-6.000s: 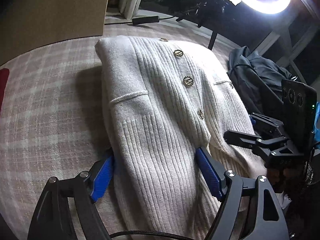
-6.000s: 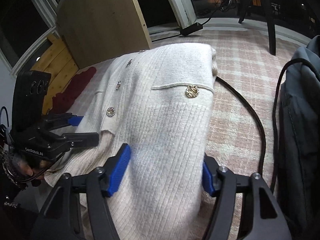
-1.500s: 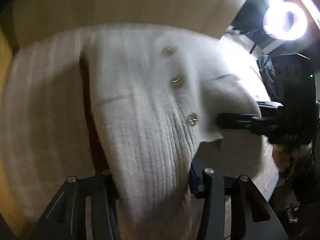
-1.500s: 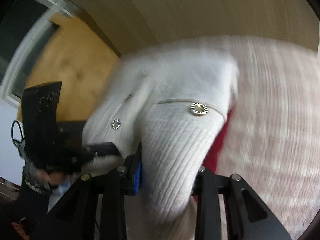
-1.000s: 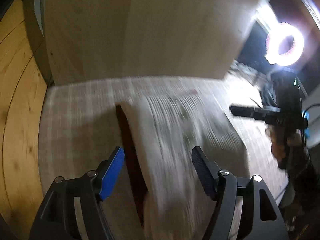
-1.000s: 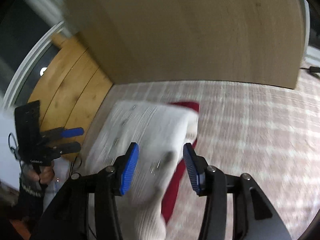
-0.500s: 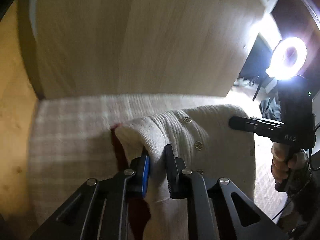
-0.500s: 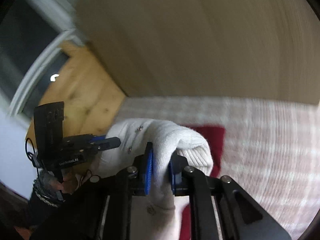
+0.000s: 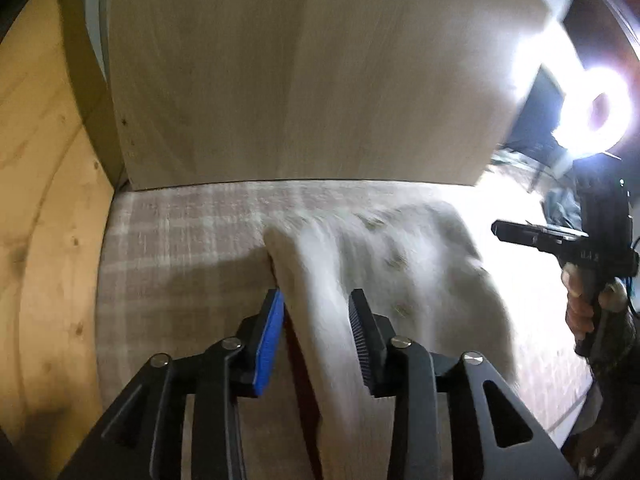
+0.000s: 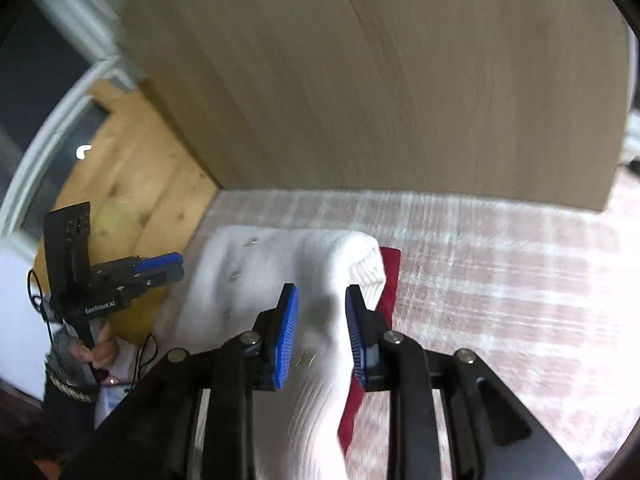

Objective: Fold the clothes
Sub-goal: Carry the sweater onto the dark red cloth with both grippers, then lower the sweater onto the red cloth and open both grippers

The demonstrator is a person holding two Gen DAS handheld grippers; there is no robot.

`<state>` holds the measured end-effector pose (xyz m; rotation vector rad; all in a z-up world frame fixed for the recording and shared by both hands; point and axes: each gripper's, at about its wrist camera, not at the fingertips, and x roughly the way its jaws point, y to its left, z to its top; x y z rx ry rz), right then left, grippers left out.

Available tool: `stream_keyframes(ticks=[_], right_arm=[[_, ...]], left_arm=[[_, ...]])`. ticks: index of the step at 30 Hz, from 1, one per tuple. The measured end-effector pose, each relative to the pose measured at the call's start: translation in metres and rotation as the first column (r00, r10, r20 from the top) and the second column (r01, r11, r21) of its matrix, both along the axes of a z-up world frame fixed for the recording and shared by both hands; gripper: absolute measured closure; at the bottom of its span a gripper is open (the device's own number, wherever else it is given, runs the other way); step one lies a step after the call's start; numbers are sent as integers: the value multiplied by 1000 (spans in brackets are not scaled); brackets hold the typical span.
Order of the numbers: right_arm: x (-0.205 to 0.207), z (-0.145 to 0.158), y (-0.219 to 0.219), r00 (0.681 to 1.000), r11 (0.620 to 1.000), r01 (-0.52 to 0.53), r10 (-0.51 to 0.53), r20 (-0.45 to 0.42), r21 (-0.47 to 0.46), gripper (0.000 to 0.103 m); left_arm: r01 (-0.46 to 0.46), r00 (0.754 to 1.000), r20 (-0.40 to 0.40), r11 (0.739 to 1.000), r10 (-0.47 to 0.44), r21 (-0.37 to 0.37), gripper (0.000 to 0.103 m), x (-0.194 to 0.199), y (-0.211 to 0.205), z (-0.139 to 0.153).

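Cardigan (image 9: 384, 280) lies between both grippers' opening fingers (image 10: 286, 332).

The only lettering that can be read is "GenRobot.AI", in white on the black body of the left tool (image 10: 160, 270), seen in the right wrist view. The right tool (image 9: 498, 232), in the left wrist view, carries a short white marking on its body, too blurred to read.
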<state>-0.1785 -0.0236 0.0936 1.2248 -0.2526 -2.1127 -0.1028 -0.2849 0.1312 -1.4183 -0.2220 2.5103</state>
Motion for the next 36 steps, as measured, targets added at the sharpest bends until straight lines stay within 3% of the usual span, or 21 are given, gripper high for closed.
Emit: stream_keyframes(ticks=[4, 7, 8, 10, 13, 15, 16, 17, 20, 24, 25, 27, 28, 30, 31, 34, 36], right_arm=[[59, 2, -7, 995, 996, -93, 93, -37, -7, 79], [88, -36, -28, 990, 988, -138, 137, 16, 71, 79], [92, -46, -30, 990, 987, -138, 134, 45, 87, 79], [103, -58, -31, 987, 987, -138, 131, 88, 84, 79], [116, -33, -13, 991, 991, -121, 117, 66, 56, 78], [124, -13, 13, 998, 998, -59, 59, 14, 36, 62], [127, -7, 27, 1000, 999, -20, 20, -11, 35, 42], [129, -3, 40, 999, 999, 14, -13, -30, 35, 37], [133, -13, 48, 999, 997, 33, -33, -9, 73, 37], [131, -20, 20, 997, 986, -35, 45, -55, 165, 37], [130, -23, 11, 996, 979, -48, 62, -65, 199, 37], [123, -31, -1, 996, 965, -71, 83, -39, 254, 54], [119, -35, -5, 995, 958, -88, 95, -15, 274, 77], [115, -34, -11, 992, 946, -116, 122, -1, 301, 83], [114, -26, -11, 991, 951, -133, 136, 10, 278, 91], [102, 5, -2, 980, 985, -167, 163, 117, 29, 92], [90, 16, 14, 964, 970, -115, 162, 211, -216, 93]], left_arm=[[83, 996, 22, 997, -83, -1, 59, 46, 30, -7], [141, 984, 107, 990, -140, -7, 54, 65, 60, -41], [144, 981, 140, 989, -137, -40, 54, 70, 66, -56], [144, 984, 125, 984, -131, -107, 54, 80, 74, -68], [112, 987, 124, 989, -100, -95, 53, 93, 70, -50], [95, 992, 95, 991, -86, -92, 52, 103, 67, -35], [94, 993, 84, 990, -85, -105, 50, 107, 67, -31], [95, 993, 84, 990, -86, -108, 49, 109, 67, -33], [87, 991, 115, 991, -75, -104, 48, 107, 67, -40], [83, 988, 140, 993, -70, -87, 48, 107, 71, -47], [84, 987, 141, 992, -71, -93, 48, 105, 73, -48], [87, 987, 145, 991, -71, -105, 48, 102, 76, -50], [89, 987, 145, 991, -74, -102, 48, 102, 76, -50], [90, 987, 144, 991, -76, -97, 48, 99, 76, -51], [91, 987, 141, 992, -77, -93, 48, 99, 76, -50], [83, 988, 133, 993, -72, -81, 48, 97, 74, -49], [77, 989, 133, 995, -68, -70, 48, 97, 70, -51]])
